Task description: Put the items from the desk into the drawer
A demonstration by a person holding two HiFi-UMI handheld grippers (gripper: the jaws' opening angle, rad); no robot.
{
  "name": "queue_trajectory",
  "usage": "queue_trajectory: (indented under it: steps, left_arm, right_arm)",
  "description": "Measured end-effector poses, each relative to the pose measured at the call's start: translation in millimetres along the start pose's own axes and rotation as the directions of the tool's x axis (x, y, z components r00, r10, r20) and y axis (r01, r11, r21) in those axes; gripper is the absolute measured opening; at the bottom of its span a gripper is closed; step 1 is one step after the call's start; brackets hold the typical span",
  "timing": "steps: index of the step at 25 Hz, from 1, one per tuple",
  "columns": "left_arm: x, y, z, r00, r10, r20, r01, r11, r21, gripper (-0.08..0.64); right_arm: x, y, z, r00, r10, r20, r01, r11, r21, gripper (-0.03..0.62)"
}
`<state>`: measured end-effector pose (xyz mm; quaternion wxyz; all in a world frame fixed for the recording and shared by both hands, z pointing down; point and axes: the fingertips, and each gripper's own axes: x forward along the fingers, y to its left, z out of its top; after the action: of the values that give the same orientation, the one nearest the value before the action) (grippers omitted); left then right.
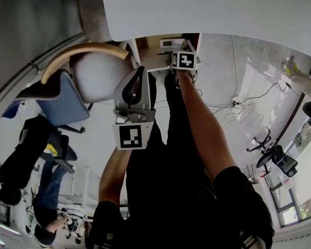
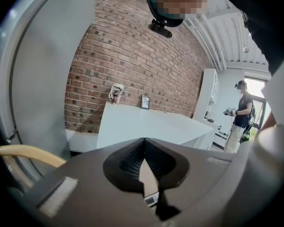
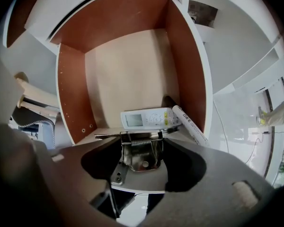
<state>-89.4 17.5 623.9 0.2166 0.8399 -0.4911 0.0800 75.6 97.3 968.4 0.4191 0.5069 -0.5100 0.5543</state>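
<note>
Brown-walled drawer (image 3: 71, 98) is open. Only the right gripper view shows its inside: white remote (image 3: 151, 118) lying across the lower middle, white tube (image 3: 189, 124) slanted beside it against the right wall. Right gripper (image 3: 142, 167): jaws apart, sprung metal piece (image 3: 139, 150) in the gap at the drawer's front edge. No pad visibly pressing on it.

Head view shows just a sliver of drawer, top centre under the white desk (image 1: 207, 9); the right arm covers the rest.

Left gripper (image 2: 144, 145): jaws closed together, nothing between them. Its view points up and away at a brick wall (image 2: 132, 56), a white counter (image 2: 146, 126) and a person (image 2: 241, 112) standing at far right.

Wooden-armed chair (image 1: 88, 51) is at upper left in the head view, with floor cables (image 1: 238, 105) to the right.
</note>
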Motion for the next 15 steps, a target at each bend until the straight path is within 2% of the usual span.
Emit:
queue_trajectory:
  steps: [4, 10, 15]
  left_arm:
    - [-2.7, -2.4, -1.5, 1.000, -0.005, -0.002, 0.005, 1.000, 0.001, 0.020]
    - [-8.3, -7.2, -3.9, 1.000, -0.008, -0.002, 0.008, 1.000, 0.006, 0.020]
    - [-18.3, -10.6, 2.9, 1.000, 0.003, 0.009, -0.003, 1.000, 0.015, 0.020]
  right_arm:
    - [0.6, -6.7, -1.7, 0.999, -0.036, -0.013, 0.036, 0.999, 0.011, 0.241]
    - [-2.1, -5.0, -1.0, 1.000, -0.011, 0.013, 0.010, 1.000, 0.012, 0.239]
    - [-16.6, -2.3, -4.6, 0.999, -0.002, 0.044, 0.002, 1.000, -0.004, 0.185]
